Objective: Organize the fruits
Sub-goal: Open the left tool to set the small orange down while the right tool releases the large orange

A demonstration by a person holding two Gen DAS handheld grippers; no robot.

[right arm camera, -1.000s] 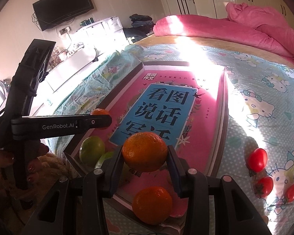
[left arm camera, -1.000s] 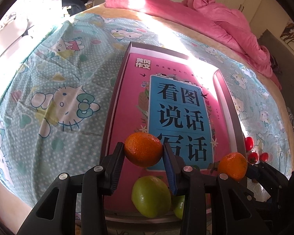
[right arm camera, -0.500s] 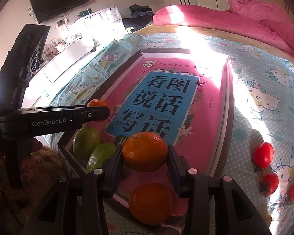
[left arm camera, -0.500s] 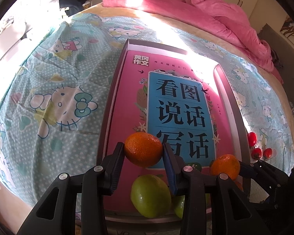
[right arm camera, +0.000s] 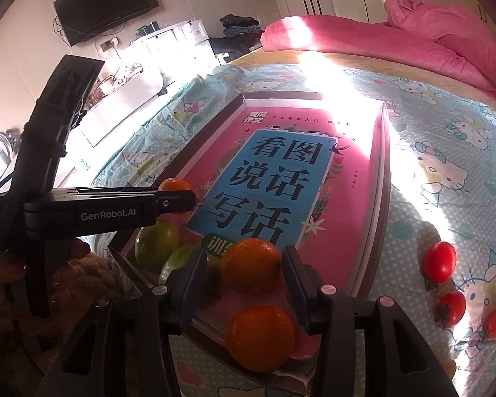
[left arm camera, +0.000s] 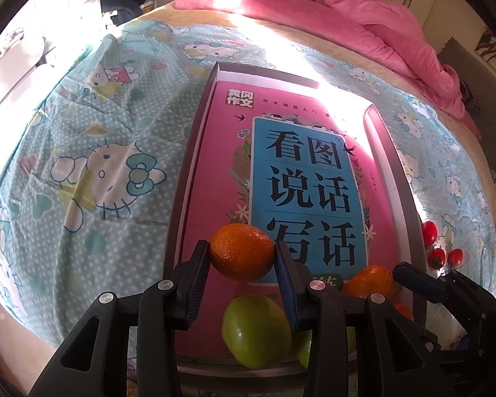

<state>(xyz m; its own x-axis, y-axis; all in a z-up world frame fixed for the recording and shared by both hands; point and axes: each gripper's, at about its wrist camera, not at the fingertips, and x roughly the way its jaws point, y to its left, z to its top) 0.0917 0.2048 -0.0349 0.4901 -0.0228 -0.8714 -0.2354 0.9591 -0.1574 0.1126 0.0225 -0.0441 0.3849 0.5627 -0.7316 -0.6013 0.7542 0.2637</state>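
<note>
My left gripper (left arm camera: 241, 246) is shut on an orange (left arm camera: 241, 253) above the near end of a dark-rimmed tray (left arm camera: 188, 165) that holds a pink book (left arm camera: 301, 178). Two green fruits (left arm camera: 256, 329) lie below it in the tray. In the right wrist view, my right gripper (right arm camera: 244, 251) stands around a second orange (right arm camera: 251, 266); its jaws are opening and a gap shows at the left pad. A third orange (right arm camera: 261, 337) lies at the tray's near edge. The left gripper (right arm camera: 182, 198) with its orange (right arm camera: 175, 185) reaches in from the left.
Three cherry tomatoes (right arm camera: 439, 261) lie on the patterned bedsheet (right arm camera: 446, 152) to the right of the tray (right arm camera: 385, 178). A pink duvet (right arm camera: 363, 43) is heaped at the far end of the bed. A hand (right arm camera: 66, 264) grips the left tool.
The right jaws have spread apart from their orange, which sits slightly lower between them. The left gripper and its orange look the same.
</note>
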